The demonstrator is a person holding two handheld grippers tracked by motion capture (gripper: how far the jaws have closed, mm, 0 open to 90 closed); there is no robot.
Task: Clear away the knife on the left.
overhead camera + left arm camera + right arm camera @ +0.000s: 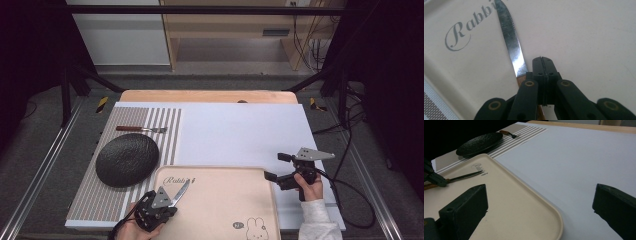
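A table knife [180, 194] with a serrated blade [511, 42] and a brown handle lies on the beige rabbit tray [225, 215], near its left end by the printed word. My left gripper [542, 60] sits low over the spot where blade meets handle, jaws pressed together; the handle runs under and beside them, not between them. In the high view the left gripper [172, 204] is at the tray's near left corner. My right gripper [277, 166] hovers open just past the tray's right edge, over the white mat, nothing between its jaws [540, 195].
A black round plate [127, 159] rests on a striped placemat [167, 130] at the left, with a fork [142, 129] beyond it. A white mat [240, 135] covers the table's middle and right. The tray's raised rim [524, 192] runs beside the right gripper.
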